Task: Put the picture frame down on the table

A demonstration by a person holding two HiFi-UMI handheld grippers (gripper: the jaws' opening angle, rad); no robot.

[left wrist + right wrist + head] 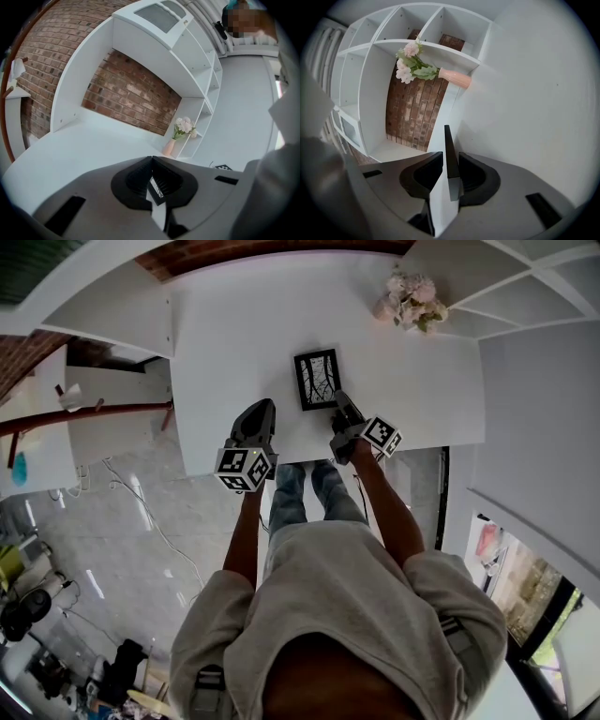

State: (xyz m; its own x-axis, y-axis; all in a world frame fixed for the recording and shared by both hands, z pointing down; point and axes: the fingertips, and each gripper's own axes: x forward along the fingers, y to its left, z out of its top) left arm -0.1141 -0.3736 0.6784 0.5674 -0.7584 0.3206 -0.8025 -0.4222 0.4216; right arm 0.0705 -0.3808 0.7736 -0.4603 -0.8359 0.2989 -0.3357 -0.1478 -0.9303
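L gripper (264, 411) is hovering over the near part of the white table (234, 334), down-left of the flower vase (410, 301). Its jaws are closed, tips meeting. The picture frame (317, 379) is lying flat on the table, below and left of the vase. It's a small upright rectangle w/ a black rim and a b/w branch-like print inside. R gripper (342, 401) is sitting at the frame's near right corner, below the vase. Its jaws are standing apart w/ the frame's thin dark edge btwn them, up against one pad, w/ a gap showing at the other.
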